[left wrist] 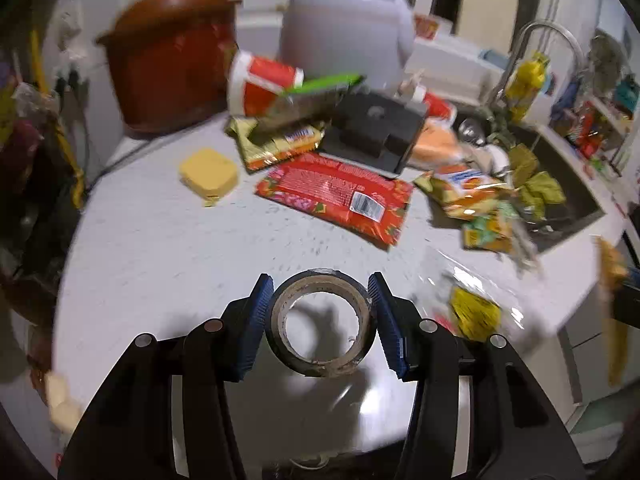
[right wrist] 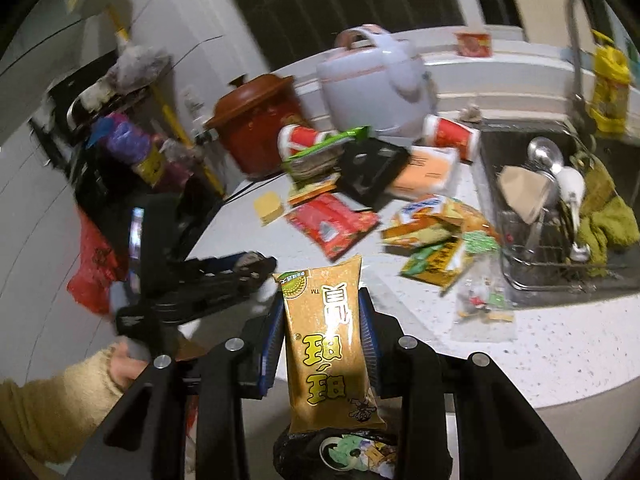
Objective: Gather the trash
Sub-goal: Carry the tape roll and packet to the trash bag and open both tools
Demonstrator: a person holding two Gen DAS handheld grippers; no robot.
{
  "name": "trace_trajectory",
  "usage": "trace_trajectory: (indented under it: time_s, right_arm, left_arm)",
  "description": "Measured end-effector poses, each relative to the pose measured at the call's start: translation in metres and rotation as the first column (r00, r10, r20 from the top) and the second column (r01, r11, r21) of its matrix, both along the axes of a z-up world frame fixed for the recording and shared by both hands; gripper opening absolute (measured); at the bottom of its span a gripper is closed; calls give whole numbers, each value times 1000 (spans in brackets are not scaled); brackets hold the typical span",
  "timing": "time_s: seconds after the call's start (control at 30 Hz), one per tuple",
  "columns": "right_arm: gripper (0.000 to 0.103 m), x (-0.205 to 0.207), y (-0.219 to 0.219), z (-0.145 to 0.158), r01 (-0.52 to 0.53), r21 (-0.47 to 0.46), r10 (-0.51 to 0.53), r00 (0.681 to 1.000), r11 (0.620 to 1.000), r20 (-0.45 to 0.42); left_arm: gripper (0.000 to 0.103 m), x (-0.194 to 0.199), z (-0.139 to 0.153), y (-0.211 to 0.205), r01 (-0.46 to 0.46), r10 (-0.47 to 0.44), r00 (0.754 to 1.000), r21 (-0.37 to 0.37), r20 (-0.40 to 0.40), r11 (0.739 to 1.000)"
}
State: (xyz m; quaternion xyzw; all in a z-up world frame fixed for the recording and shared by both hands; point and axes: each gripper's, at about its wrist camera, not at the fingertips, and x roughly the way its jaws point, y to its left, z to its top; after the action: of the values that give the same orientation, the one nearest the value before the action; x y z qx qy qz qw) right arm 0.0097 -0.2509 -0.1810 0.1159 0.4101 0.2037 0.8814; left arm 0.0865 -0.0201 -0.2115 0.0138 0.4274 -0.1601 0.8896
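Gripping a golden-brown plastic snack packet (right wrist: 334, 344) printed with yellow Chinese characters and a "TM" mark, the right gripper (right wrist: 324, 340) has its blue pads pressed on both sides of it, just past the near edge of the white speckled countertop (right wrist: 540, 344). Below the packet sits a black bag of wrappers (right wrist: 352, 454). The left gripper (left wrist: 320, 320), held by a hand (right wrist: 124, 368) in a beige knit sleeve (right wrist: 52, 408) and tilted downward, straddles a dark roll of tape (left wrist: 322, 322) near that edge, jaws half open, pads at the roll's sides; firm contact is unclear. Farther in lies a red barcoded wrapper (left wrist: 336, 196).
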Motion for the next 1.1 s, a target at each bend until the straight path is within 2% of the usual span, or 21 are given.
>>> trace_trajectory:
  time_s: [0.1, 0.17, 0.23, 0.3, 0.4, 0.43, 0.5, 0.53, 0.57, 0.6, 0.63, 0.7, 0.73, 0.8, 0.87, 0.97, 1.07, 1.1]
  right_arm:
    - [35, -20, 19, 5, -86, -13, 86, 996, 996, -1]
    - [35, -38, 34, -4, -146, -33, 145, 989, 989, -32]
    - [35, -53, 46, -24, -190, -49, 185, 978, 981, -91]
    - [35, -62, 54, -52, -215, -44, 204, 964, 976, -170]
    - [35, -76, 63, -116, -224, -97, 186, 936, 970, -298]
    - [35, -79, 64, -141, -219, -119, 166, 924, 969, -344]
    - [36, -85, 62, -195, -204, -151, 123, 897, 967, -424]
    - [37, -88, 61, -226, -205, -194, 97, 884, 959, -458]
    - [38, -90, 61, -245, -206, -224, 76, 874, 953, -480]
    - [38, -91, 59, -269, -203, -247, 53, 862, 948, -503]
    - [42, -92, 57, -291, -194, -265, 29, 854, 945, -520]
    - [66, -93, 54, -323, -171, -316, -26, 844, 933, -536]
    - [72, -93, 53, -335, -166, -333, -42, 843, 928, -537]
    - [73, -92, 54, -354, -176, -369, -61, 833, 913, -550]
    - [74, -92, 55, -364, -181, -382, -73, 823, 906, -563]
    - [76, -92, 50, -358, -165, -370, -76, 828, 914, -556]
    - [76, -91, 46, -337, -143, -352, -72, 843, 925, -533]
    - [76, -90, 46, -326, -137, -345, -66, 854, 929, -517]
  left_arm:
    - [49, -46, 10, 15, 38, -38, 999, -17, 12, 999]
    - [49, -71, 0, 20, 62, -62, 998, -10, -22, 998]
    - [49, -96, -34, 22, 74, -72, 991, 8, -115, 997]
    - [49, -113, -80, 21, 76, -70, 969, 14, -236, 997]
    - [49, -128, -158, 17, 80, -64, 911, 22, -408, 997]
    - [49, -132, -189, 16, 75, -57, 883, 22, -466, 997]
    - [50, -137, -238, 13, 74, -43, 838, 35, -544, 997]
    - [54, -138, -262, 11, 77, -33, 816, 51, -576, 996]
    - [60, -138, -282, 8, 80, -23, 798, 68, -602, 994]
    - [76, -137, -310, 3, 81, -4, 773, 93, -634, 992]
    - [79, -135, -325, 1, 80, 6, 760, 103, -650, 991]
    - [79, -132, -352, -1, 71, 30, 736, 121, -677, 990]
    - [79, -132, -362, 0, 66, 50, 723, 141, -689, 988]
    - [79, -125, -381, 0, 58, 83, 685, 168, -724, 984]
    - [79, -127, -381, 2, 46, 87, 693, 165, -715, 985]
    - [79, -126, -368, 3, 54, 79, 729, 173, -679, 983]
    - [79, -125, -337, -5, 71, 53, 778, 171, -626, 983]
    - [79, -125, -316, -7, 80, 37, 805, 170, -592, 982]
